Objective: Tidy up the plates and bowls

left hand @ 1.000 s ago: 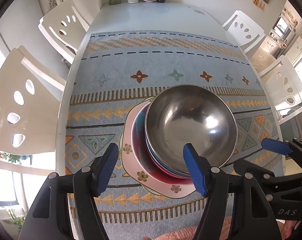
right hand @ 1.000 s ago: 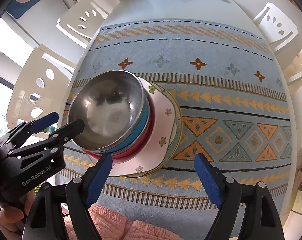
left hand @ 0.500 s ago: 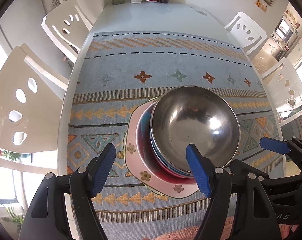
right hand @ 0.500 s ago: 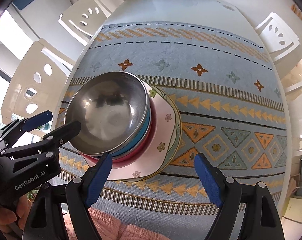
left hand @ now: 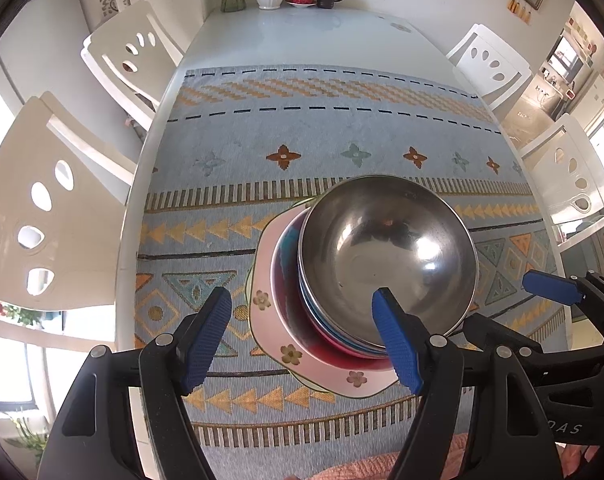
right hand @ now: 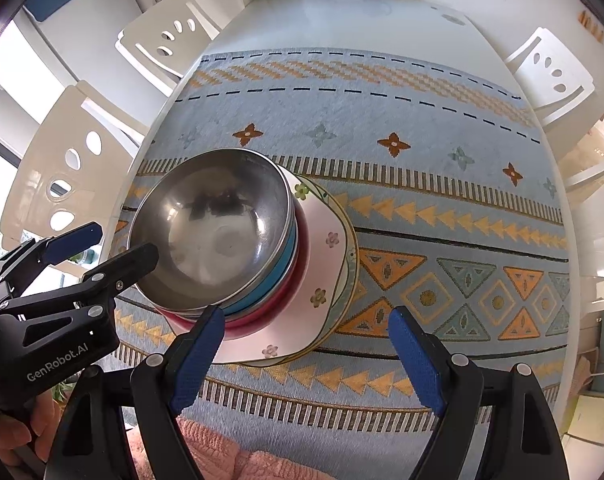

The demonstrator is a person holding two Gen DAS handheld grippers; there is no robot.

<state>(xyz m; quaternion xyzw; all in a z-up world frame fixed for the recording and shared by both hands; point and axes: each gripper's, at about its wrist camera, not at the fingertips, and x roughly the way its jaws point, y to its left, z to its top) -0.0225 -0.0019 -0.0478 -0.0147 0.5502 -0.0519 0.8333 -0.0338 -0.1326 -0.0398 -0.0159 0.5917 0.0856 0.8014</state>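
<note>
Since a second ago both grippers have drawn back a little from the stack, so I judge the stacking is finished. The left gripper [left hand: 302, 336] is spread wide and holds nothing; the right gripper [right hand: 306, 356] is also released and empty. The steel bowl [left hand: 386, 260] sits just ahead of them, nested on a blue bowl [right hand: 278, 276], a red bowl [right hand: 286, 304] and a pink flowered plate [right hand: 322, 264]. All rests on a patterned blue cloth [right hand: 382, 112] over a white table [left hand: 302, 36] with white chairs [left hand: 130, 56] around.
</note>
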